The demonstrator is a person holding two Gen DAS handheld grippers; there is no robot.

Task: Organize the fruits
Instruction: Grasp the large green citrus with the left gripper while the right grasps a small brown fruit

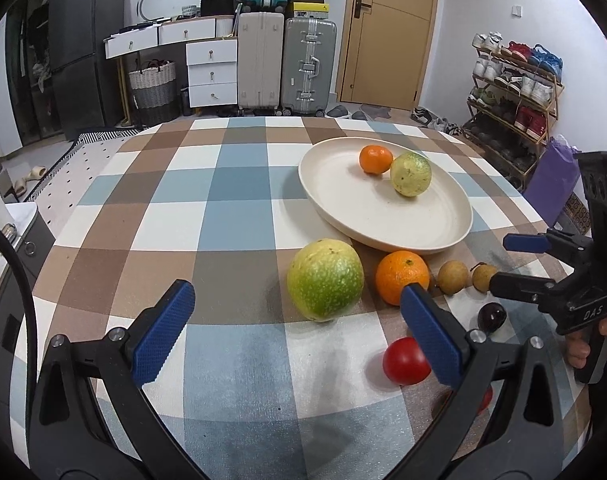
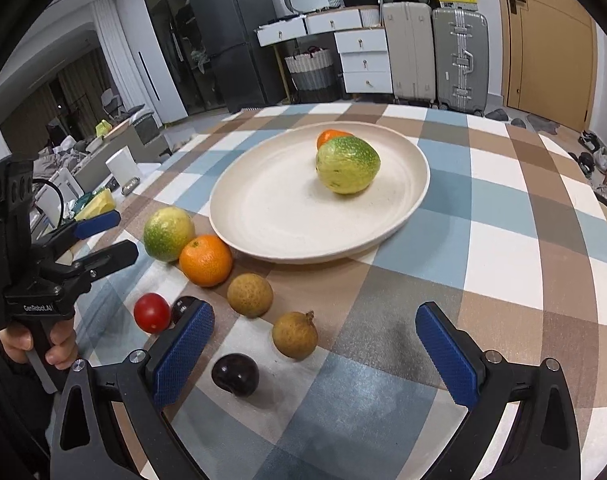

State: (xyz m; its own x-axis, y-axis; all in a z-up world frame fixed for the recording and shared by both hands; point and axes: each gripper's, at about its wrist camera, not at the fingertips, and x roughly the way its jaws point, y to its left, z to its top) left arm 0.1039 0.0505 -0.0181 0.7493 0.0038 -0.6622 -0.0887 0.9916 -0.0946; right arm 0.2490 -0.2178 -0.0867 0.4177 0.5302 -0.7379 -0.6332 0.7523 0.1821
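Fruits (image 2: 206, 260) in diagonal row beside plate (image 2: 263, 216)

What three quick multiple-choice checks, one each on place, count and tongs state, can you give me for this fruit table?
1. Where is the small orange mandarin?
A. on the round cream plate
B. on the checked tablecloth
C. in the tongs

2. How many fruits are on the plate?
A. one
B. two
C. four

3. How do the left tongs and right tongs stand?
A. both shut on fruit
B. one shut
C. both open, empty

Key: 1 A, it sits inside the rim beside the green-yellow round fruit. 2 B, only those two lie there. 3 C, the blue pads stand wide apart, holding nothing.
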